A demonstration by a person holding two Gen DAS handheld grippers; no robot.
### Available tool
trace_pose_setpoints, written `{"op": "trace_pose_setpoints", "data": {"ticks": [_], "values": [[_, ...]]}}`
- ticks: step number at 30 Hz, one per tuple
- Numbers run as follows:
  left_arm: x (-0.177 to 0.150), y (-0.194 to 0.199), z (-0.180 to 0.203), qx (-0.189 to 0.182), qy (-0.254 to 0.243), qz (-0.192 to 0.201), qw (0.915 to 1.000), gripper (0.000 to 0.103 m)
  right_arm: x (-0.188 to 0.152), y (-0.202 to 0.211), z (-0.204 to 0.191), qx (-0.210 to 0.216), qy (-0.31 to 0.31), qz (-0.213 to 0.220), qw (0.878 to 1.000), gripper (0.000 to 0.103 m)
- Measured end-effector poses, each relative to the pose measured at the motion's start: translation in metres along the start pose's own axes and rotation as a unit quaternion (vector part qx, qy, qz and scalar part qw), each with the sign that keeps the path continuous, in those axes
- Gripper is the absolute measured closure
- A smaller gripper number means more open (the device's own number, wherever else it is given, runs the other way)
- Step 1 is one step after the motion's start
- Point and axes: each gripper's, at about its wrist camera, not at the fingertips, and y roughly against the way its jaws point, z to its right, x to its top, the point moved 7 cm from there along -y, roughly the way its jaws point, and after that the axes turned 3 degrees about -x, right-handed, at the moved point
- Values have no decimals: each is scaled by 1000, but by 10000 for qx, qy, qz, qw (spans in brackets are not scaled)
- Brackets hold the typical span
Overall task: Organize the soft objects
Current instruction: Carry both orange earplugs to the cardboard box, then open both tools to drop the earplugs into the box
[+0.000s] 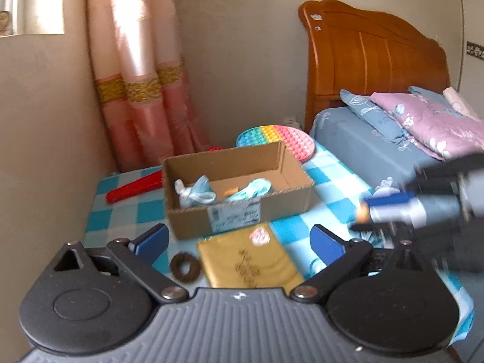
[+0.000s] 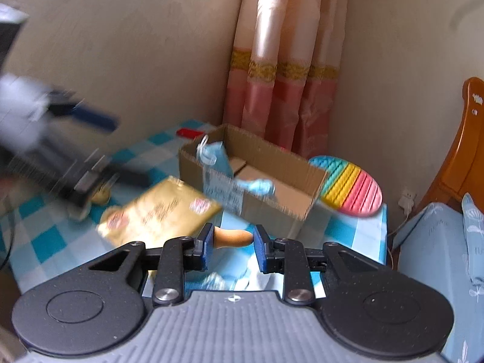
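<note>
An open cardboard box (image 1: 236,211) sits on a blue-checked table and holds light-blue face masks (image 1: 196,193). In front of it lie a gold packet (image 1: 248,261) and a brown hair scrunchie (image 1: 184,267). My left gripper (image 1: 239,242) stands open above these two, nothing between its fingers. My right gripper (image 2: 233,242) is shut on a tan rounded object (image 2: 233,237), in the air just short of the box (image 2: 272,211). In the left wrist view that tan object (image 1: 362,214) shows blurred at the right. Another light-blue mask (image 2: 224,278) lies under the right gripper.
A round rainbow bubble mat (image 1: 278,140) lies behind the box and a red flat object (image 1: 136,187) to its left. A pink curtain (image 1: 142,90) hangs in the corner. A bed with pillows (image 1: 423,121) and a wooden headboard (image 1: 372,51) adjoins the table on the right.
</note>
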Motion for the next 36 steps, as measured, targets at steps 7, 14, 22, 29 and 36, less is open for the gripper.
{"op": "trace_pose_setpoints", "data": {"ticks": [7,14,22,29,36], "values": [[-24,18,-1,-153,59,-67,9998,4,35,-27,15,-15,-5,82,10000,71],[-42,31,-5,-33,202,-23,9998,4,64,-71,38,-220,-100,-40,9997,71],[-61,42,-26,102,505,-35,9987,3,87,-111,52,-567,-348,-172,9976,33],[-84,43,-47,332,719,-222,9966,2,74,-87,34,-298,-400,5,9988,5],[-100,47,-51,358,817,-317,9955,2,53,-49,9,-22,-268,75,9996,0]]}}
